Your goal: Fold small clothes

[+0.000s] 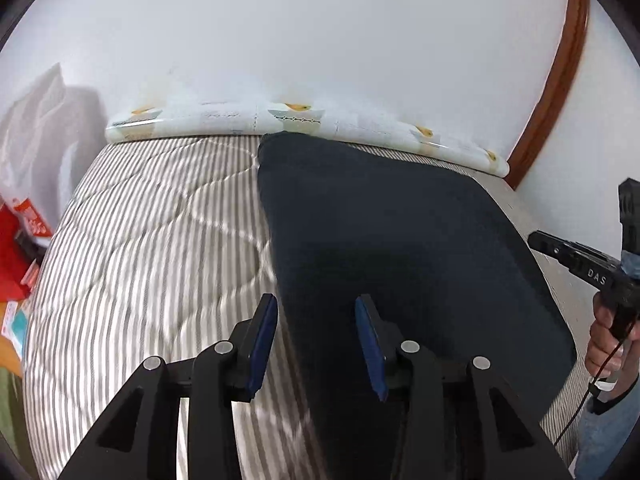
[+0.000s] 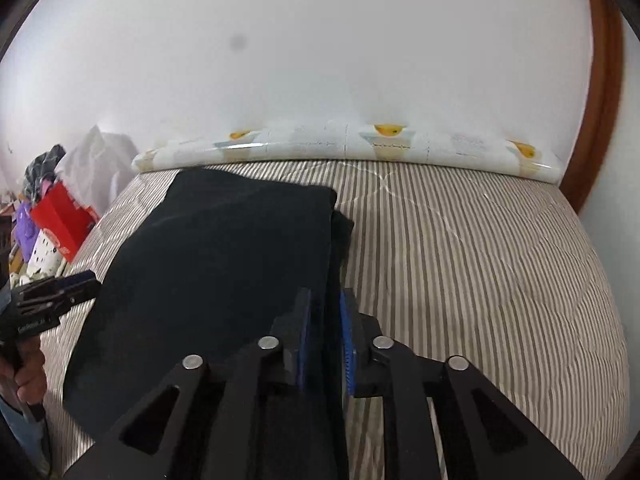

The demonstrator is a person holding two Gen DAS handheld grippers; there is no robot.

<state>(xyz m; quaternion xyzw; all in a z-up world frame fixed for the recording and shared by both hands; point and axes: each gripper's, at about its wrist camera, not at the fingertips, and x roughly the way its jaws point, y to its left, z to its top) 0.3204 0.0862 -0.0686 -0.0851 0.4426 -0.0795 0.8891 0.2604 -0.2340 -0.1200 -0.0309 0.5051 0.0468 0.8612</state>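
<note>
in the left wrist view, a red box (image 1: 18,240) and a white bag (image 1: 44,120) sit at nine o'clock, off the edge of the striped quilt (image 1: 140,240). the left gripper (image 1: 316,344) hangs at six o'clock with its blue pads apart and nothing pinched; the left edge of the dark folded garment (image 1: 400,240) runs up between them, lying flat on the quilt from centre toward four o'clock. a patterned roll (image 1: 296,118) lies along the far edge at twelve o'clock. at three o'clock this view alone shows a hand (image 1: 608,344) gripping the handle of the other tool and a cable trailing below it.

the right wrist view shows more clutter at nine o'clock: a purple item (image 2: 26,228) beside the red box and dark clothes heaped above. the garment fills ten to six o'clock here, and only here a second layer peeks out along its right side. the right gripper (image 2: 325,340) at six o'clock stands narrow, straddling that right edge; whether the pads press the cloth i cannot tell. bare quilt spreads to three o'clock.
</note>
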